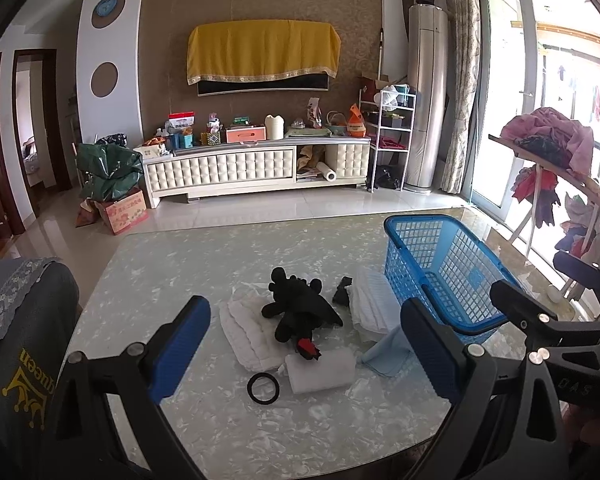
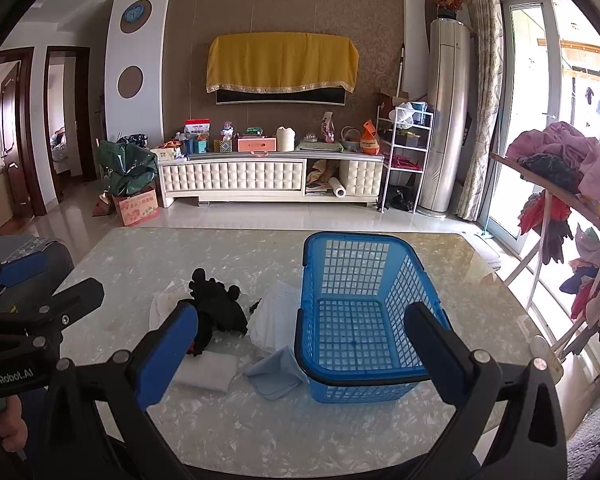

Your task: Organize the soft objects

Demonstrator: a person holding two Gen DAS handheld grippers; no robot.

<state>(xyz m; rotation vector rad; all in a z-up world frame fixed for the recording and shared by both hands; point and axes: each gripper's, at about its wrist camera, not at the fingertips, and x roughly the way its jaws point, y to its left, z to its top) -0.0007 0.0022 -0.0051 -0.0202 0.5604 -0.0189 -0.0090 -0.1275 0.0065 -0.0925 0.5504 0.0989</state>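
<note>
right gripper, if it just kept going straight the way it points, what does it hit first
Most likely the blue basket: the open right gripper frames its near rim, tilted down toward it. Depth is hard to judge, but nothing else seems to lie in between.

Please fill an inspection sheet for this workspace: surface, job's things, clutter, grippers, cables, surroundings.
Surface: marbled table, glossy.
Job's things: black plush toy lying on white folded cloth; another white cloth; white pad; light blue cloth touching blue basket, which is empty.
Clutter: black ring; small black item, unclear.
Grippers: left gripper and right gripper open, holding nothing, above the near edge.
Cables: nothing seen.
Surroundings: TV cabinet, loaded clothes rack, chair back.
</note>
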